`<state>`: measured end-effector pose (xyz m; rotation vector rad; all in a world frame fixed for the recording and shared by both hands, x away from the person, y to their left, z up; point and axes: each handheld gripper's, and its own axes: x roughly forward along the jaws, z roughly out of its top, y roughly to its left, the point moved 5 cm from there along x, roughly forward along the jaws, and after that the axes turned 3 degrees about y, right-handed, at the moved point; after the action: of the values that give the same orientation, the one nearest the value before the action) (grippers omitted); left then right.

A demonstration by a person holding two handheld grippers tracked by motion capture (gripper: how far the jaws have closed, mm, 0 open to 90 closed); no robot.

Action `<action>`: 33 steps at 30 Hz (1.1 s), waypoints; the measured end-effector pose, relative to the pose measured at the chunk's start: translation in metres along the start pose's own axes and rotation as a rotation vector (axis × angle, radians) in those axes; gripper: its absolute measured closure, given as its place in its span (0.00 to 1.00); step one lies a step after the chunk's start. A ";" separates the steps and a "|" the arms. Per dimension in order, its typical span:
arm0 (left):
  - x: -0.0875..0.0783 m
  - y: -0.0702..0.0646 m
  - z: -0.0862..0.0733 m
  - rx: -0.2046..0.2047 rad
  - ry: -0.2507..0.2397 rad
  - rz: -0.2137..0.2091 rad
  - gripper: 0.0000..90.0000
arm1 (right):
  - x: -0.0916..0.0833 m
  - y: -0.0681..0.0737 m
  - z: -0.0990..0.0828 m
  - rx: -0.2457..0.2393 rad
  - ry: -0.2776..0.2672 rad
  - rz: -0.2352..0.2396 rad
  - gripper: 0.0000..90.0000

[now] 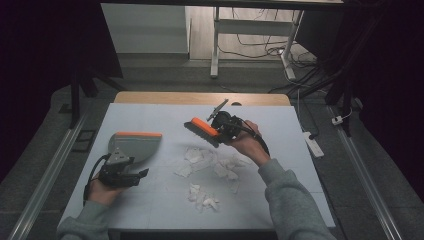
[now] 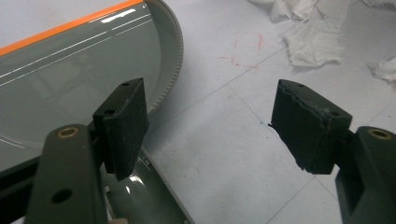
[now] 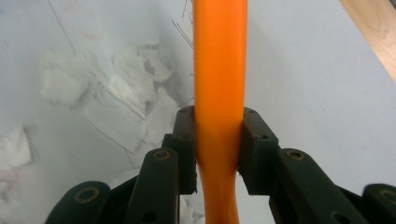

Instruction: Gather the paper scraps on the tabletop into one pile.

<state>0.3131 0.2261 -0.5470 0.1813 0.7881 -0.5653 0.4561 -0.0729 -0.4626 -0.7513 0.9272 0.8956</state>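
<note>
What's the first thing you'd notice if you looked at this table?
The bright orange brush stands out most: the right gripper is clamped on its handle and holds it above the middle of the table. Just below it lie scraps of white torn paper, scattered in little heaps. Over on the left sits a grey dustpan with an orange edge, and the left gripper rests beside it with its jaws open.
</note>
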 end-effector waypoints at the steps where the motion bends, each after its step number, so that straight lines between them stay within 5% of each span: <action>1: 0.000 0.000 0.000 0.000 0.000 0.001 0.31 | -0.003 0.001 0.001 0.023 -0.018 0.013 0.78; 7: 0.000 0.000 0.000 -0.001 -0.002 0.002 0.31 | -0.008 0.017 0.012 0.075 -0.067 0.070 0.78; 19: -0.003 0.003 -0.002 -0.005 -0.008 0.022 0.31 | 0.019 0.099 0.034 0.032 -0.040 0.299 0.78; 23: -0.003 0.003 -0.002 -0.006 -0.010 0.022 0.31 | 0.038 0.115 0.034 0.110 -0.023 0.395 0.78; 27: -0.003 0.003 -0.003 -0.005 -0.007 0.021 0.31 | 0.051 0.110 0.031 0.163 -0.013 0.356 0.78; 29: -0.002 0.003 -0.004 -0.004 -0.003 0.019 0.31 | 0.052 0.098 0.024 0.178 0.008 0.318 0.78; 33: 0.000 0.002 -0.004 0.001 0.003 0.016 0.31 | 0.046 0.070 0.001 0.286 0.021 0.286 0.78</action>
<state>0.3110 0.2292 -0.5498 0.1890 0.7883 -0.5499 0.4085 -0.0272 -0.5149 -0.3879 1.1719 0.9780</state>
